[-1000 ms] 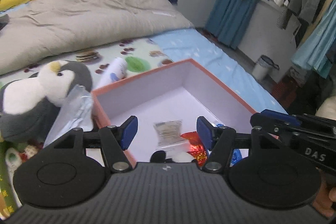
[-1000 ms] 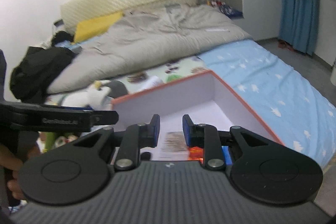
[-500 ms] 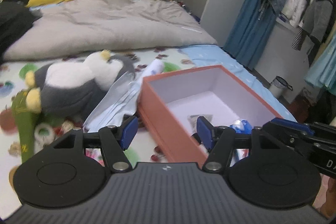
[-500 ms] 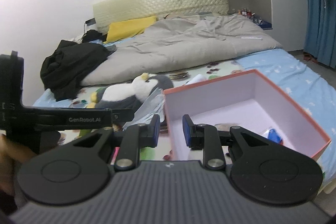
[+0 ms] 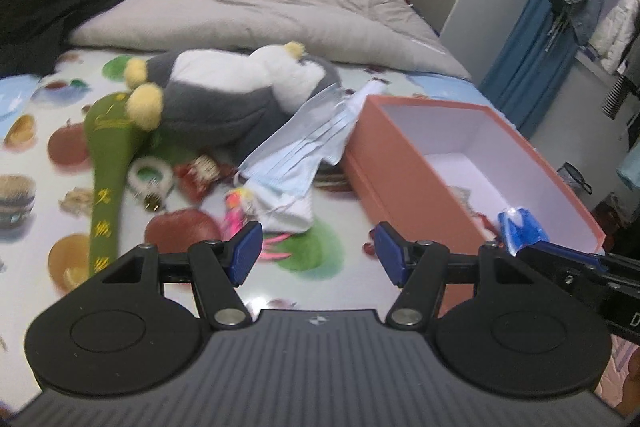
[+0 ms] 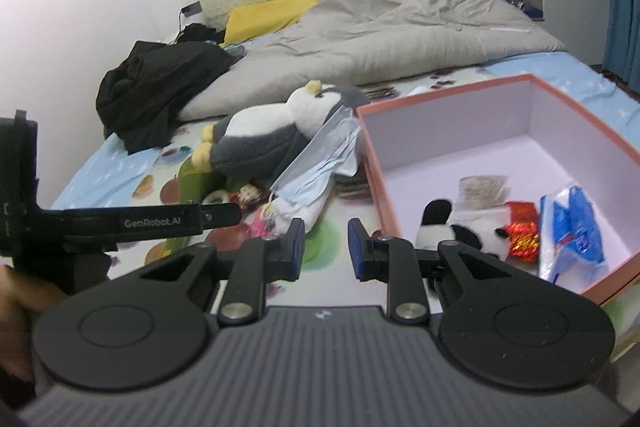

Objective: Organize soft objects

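Fuzzy penguin plush (image 5: 236, 87) beside rigid box (image 5: 400, 163).

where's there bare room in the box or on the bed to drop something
Free: the far half of the orange box, behind the panda plush and blue packet; also the sheet between box and masks, ahead of the left hand-held gripper. Crowded: around the penguin plush.

Colours showing across the bed and box

The plush penguin (image 5: 224, 95) is showing grey and white with yellow feet; the face masks (image 5: 296, 147) are looking pale blue; the box (image 6: 568, 115) is wearing salmon-orange outside and white within. The sheet (image 5: 36, 187) is displaying printed fruit and burgers on white, the duvet (image 5: 256, 7) is lying plain grey, the pillow (image 6: 272, 15) is glowing yellow, and the gripper pads (image 5: 246, 251) are showing dark blue.
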